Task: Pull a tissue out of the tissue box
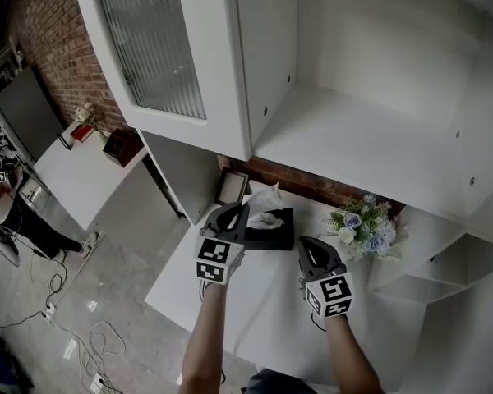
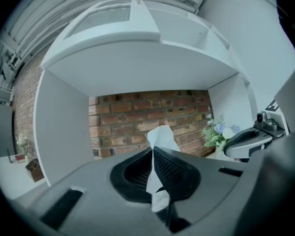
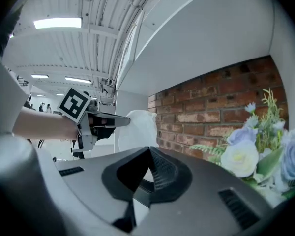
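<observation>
A black tissue box [image 1: 281, 235] sits on the white table [image 1: 263, 302] near the brick wall. A white tissue [image 1: 264, 197] stands up from its top. My left gripper [image 1: 242, 212] is above the box's left end and shut on that tissue [image 2: 161, 137], whose top pokes out above the jaws. In the right gripper view the tissue [image 3: 137, 128] hangs from the left gripper [image 3: 122, 120], and the box is hidden there. My right gripper [image 1: 306, 245] hovers to the right of the box with its jaws together and nothing between them [image 3: 148, 150].
A vase of pale blue and white flowers [image 1: 364, 226] stands right of the box by the brick wall [image 2: 137, 117]. White shelves [image 1: 370, 130] and a cabinet with a ribbed glass door [image 1: 152, 48] hang overhead. A small dark frame [image 1: 231, 185] leans behind the box.
</observation>
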Demonstrator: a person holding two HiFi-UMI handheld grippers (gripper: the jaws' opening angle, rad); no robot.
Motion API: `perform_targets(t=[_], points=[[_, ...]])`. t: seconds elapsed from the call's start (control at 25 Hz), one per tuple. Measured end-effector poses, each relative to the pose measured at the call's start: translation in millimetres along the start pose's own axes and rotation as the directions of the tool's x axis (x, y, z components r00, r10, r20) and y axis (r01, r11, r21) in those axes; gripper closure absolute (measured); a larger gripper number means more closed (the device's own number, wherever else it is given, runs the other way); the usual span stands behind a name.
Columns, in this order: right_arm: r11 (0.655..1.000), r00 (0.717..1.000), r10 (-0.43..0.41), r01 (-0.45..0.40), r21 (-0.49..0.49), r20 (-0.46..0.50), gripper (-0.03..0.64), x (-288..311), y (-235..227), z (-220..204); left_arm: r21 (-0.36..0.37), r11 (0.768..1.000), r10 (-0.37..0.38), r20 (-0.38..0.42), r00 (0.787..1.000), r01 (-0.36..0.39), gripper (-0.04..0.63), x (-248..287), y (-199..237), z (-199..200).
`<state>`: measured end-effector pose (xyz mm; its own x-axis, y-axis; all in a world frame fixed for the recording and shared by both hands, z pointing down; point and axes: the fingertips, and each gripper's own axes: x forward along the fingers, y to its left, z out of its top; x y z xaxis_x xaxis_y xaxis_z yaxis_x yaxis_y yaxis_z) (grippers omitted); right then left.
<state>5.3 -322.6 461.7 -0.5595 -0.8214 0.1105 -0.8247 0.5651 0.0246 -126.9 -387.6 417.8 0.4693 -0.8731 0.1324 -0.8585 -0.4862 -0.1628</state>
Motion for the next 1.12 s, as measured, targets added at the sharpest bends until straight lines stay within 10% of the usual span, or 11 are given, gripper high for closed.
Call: perform_targets(t=[1.12], points=[[0.996, 0.976, -0.085, 0.085, 0.012, 0.199, 0.617, -96, 16, 89, -0.133, 0.965, 0.241, 0.13, 0.962, -0.224, 0.583, -180, -39, 66]])
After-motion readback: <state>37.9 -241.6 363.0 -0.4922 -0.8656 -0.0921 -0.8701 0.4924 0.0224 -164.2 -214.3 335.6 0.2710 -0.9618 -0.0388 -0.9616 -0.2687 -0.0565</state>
